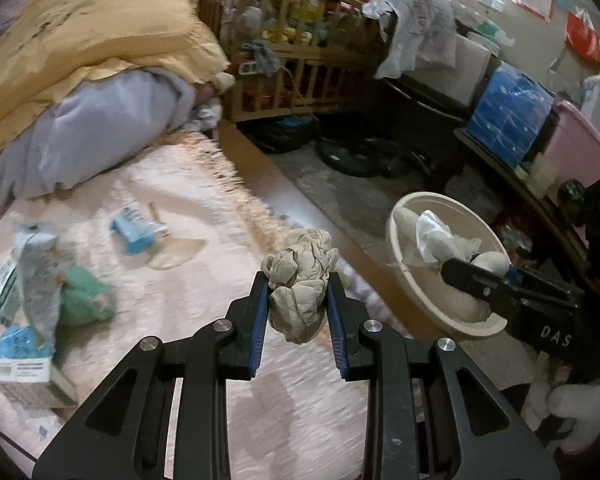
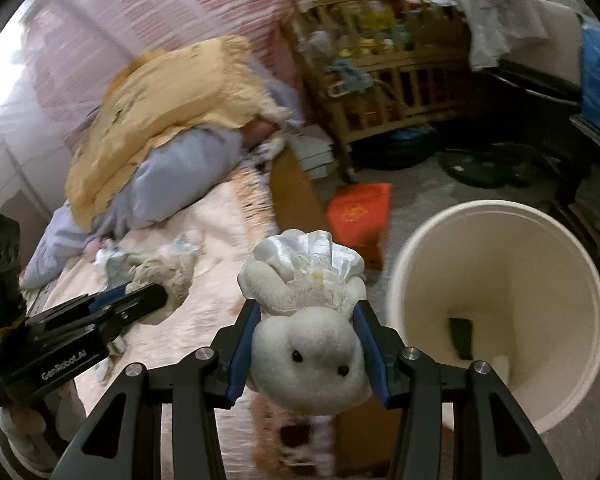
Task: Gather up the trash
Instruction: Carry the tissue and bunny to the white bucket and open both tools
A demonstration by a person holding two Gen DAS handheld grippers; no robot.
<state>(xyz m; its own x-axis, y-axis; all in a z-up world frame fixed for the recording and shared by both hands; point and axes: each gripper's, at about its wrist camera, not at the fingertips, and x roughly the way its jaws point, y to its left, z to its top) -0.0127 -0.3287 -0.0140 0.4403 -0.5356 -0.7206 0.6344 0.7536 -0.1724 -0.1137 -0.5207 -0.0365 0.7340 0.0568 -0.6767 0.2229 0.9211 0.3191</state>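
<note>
My left gripper [image 1: 298, 280] is shut on a crumpled beige paper wad [image 1: 300, 312] above the edge of the pink bed cover [image 1: 188, 184]. In the right wrist view that gripper [image 2: 156, 294] comes in from the left with the wad [image 2: 168, 276]. My right gripper [image 2: 307, 306] is shut on a white plush toy [image 2: 312, 360] with a ruffled white cloth on top. To its right stands a cream bin [image 2: 496, 208] with a dark scrap [image 2: 460, 336] at the bottom. In the left wrist view the right gripper [image 1: 456, 270] holds the toy over the bin [image 1: 396, 240].
On the bed lie a blue-white wrapper [image 1: 136, 228], a green bundle [image 1: 84, 296] and a carton [image 1: 24, 364]. A yellow blanket [image 1: 92, 28] tops a lavender quilt [image 1: 100, 136]. A wooden crib [image 1: 292, 60] stands behind. An orange box [image 2: 360, 212] lies on the floor.
</note>
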